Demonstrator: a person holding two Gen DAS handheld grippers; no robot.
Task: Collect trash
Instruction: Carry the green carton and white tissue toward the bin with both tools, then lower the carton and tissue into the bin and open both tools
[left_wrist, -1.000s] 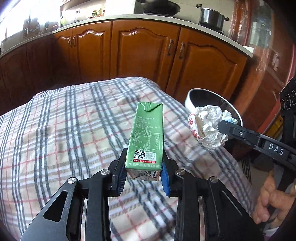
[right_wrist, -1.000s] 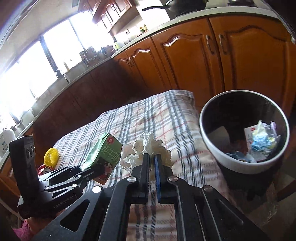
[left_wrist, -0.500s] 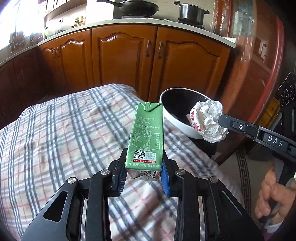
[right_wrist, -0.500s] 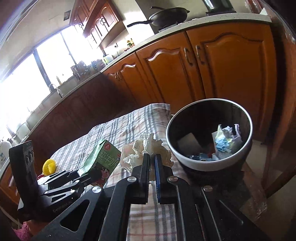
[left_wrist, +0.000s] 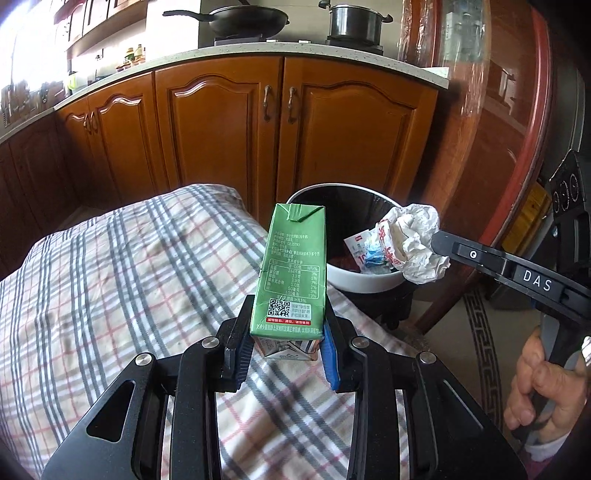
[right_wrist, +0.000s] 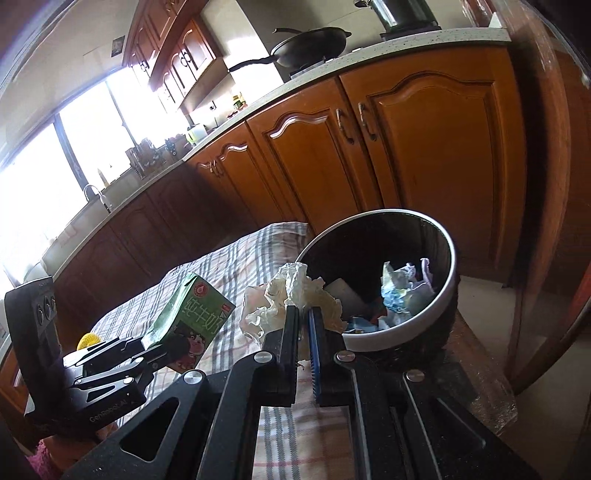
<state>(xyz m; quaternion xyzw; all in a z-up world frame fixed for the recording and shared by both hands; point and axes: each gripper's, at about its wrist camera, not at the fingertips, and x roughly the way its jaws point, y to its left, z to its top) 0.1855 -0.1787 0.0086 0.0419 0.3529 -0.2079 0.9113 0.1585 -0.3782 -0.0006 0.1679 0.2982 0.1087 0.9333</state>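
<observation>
My left gripper (left_wrist: 286, 341) is shut on an upright green milk carton (left_wrist: 293, 269) held over the plaid tablecloth (left_wrist: 110, 280) near its right end. My right gripper (right_wrist: 303, 314) is shut on a crumpled white paper wad (right_wrist: 291, 299), held at the near rim of the round trash bin (right_wrist: 448, 284). In the left wrist view the wad (left_wrist: 413, 240) hangs over the right rim of the bin (left_wrist: 364, 282), held by the right gripper (left_wrist: 437, 242). The bin holds several paper and wrapper scraps (right_wrist: 402, 288). In the right wrist view the carton (right_wrist: 188, 317) sits in the left gripper (right_wrist: 162, 352), left of the wad.
Wooden kitchen cabinets (left_wrist: 229, 133) stand close behind the table and bin. A wok (left_wrist: 247, 18) and a pot (left_wrist: 354, 22) sit on the counter above. A curved red-brown wooden frame (left_wrist: 517, 155) rises right of the bin. A yellow object (right_wrist: 88, 339) lies on the table far left.
Both grippers have moved towards the bin with their loads. The bin now looks larger and closer, and the paper wad has come to its rim.
</observation>
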